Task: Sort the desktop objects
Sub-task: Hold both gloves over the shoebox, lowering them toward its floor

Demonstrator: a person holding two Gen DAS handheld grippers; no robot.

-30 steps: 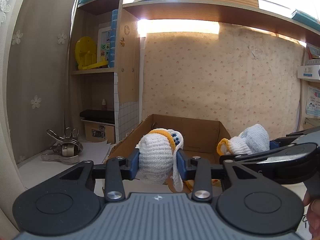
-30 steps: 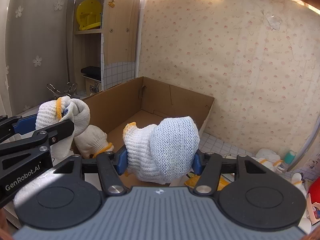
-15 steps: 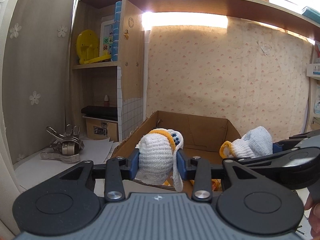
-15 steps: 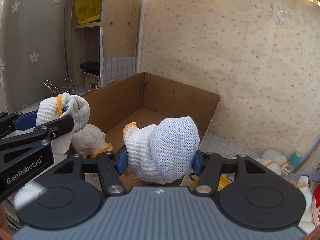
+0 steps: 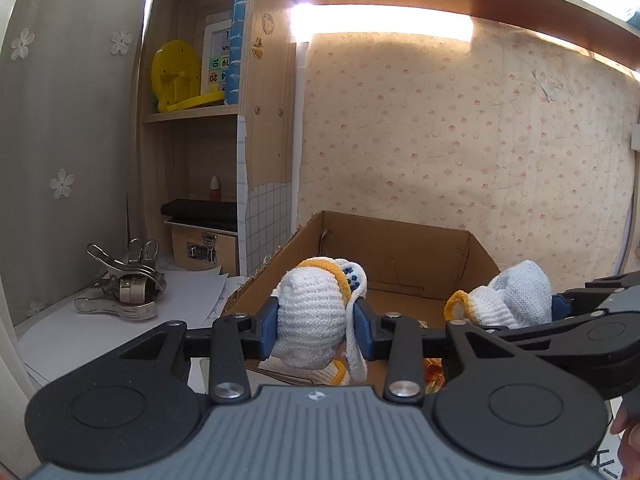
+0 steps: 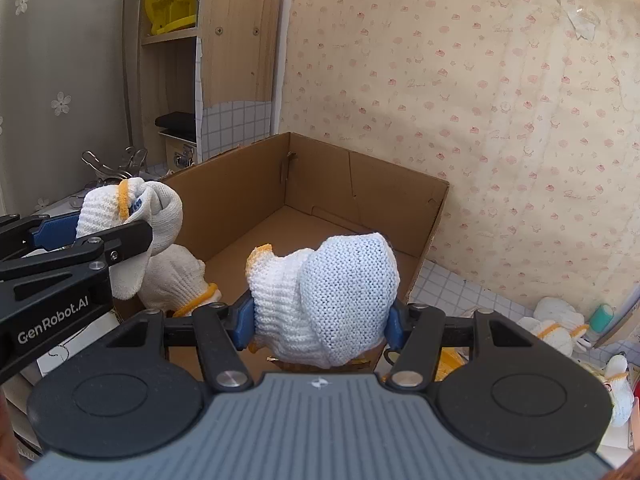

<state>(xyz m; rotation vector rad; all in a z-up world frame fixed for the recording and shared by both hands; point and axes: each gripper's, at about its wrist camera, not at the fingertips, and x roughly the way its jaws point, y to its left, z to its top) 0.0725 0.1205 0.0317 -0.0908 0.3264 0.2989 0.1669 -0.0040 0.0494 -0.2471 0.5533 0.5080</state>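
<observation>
While both tools grip glove bundles, cardboard box [image 6: 240,200] holds one glove pair [image 6: 172,280].

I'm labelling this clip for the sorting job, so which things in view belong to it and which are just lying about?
In the job:
- left gripper, shut on a white glove bundle
- right gripper, shut on a second glove bundle
- cardboard box
- gloves in the box

Lying about:
- metal clips
- yellow disc
- papers

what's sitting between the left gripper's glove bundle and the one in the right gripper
In the right wrist view, another rolled glove lies inside the cardboard box, between the left gripper's bundle and the right gripper's bundle.
</observation>
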